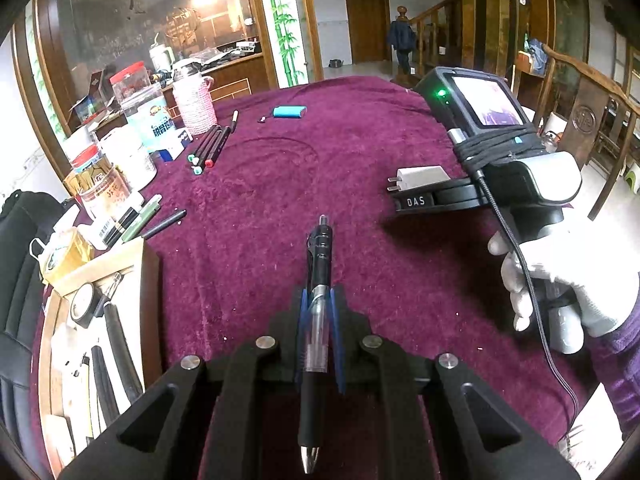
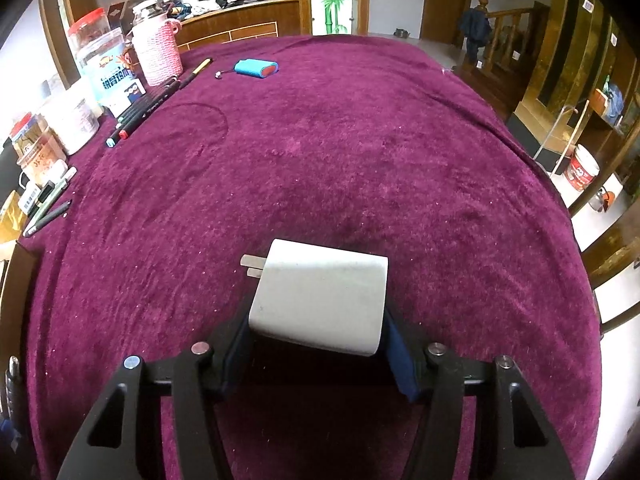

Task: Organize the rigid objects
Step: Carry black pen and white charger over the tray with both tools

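Pen sits clamped in my left claw above the purple desk; my right claw is clamped on a white charger.

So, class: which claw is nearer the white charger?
Right. The right claw has its pads around the white charger; the left claw, off to its left, grips a pen.

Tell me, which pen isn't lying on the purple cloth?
The black pen with a clear barrel, pinched between the left gripper's fingers; the other pens rest on the cloth.
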The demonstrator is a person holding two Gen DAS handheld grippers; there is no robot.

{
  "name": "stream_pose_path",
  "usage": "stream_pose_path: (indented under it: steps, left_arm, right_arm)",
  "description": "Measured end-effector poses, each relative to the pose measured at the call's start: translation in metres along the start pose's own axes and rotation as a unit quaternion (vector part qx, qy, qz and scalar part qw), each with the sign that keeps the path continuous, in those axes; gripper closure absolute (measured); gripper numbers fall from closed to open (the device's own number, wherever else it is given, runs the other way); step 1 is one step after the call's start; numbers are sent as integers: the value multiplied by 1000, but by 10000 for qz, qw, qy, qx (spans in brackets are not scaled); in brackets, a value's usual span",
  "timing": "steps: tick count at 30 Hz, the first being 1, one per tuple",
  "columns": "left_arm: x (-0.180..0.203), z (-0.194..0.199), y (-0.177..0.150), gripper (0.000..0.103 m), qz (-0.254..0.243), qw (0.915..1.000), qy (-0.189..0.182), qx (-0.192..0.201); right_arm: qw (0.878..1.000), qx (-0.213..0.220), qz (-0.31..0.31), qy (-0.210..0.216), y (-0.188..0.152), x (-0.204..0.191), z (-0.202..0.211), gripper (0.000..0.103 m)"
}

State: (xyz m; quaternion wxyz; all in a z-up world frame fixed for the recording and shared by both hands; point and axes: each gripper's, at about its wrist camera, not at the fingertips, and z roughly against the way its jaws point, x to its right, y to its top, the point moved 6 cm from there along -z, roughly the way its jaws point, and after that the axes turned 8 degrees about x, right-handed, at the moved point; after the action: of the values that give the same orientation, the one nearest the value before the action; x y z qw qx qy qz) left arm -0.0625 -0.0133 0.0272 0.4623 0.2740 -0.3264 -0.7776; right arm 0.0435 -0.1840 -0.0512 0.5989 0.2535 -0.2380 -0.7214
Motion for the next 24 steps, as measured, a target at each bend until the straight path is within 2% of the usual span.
stream_pose_path:
  steps: [11, 24]
  left_arm:
    - [-2, 6, -3, 92, 6, 10000, -41, 35]
    - [-7, 33, -10, 92, 99, 9997, -84, 188]
  right_arm:
    - [9999, -13, -31, 138, -14, -1, 19, 40]
    - [9995, 147, 22, 286, -25, -12, 55, 40]
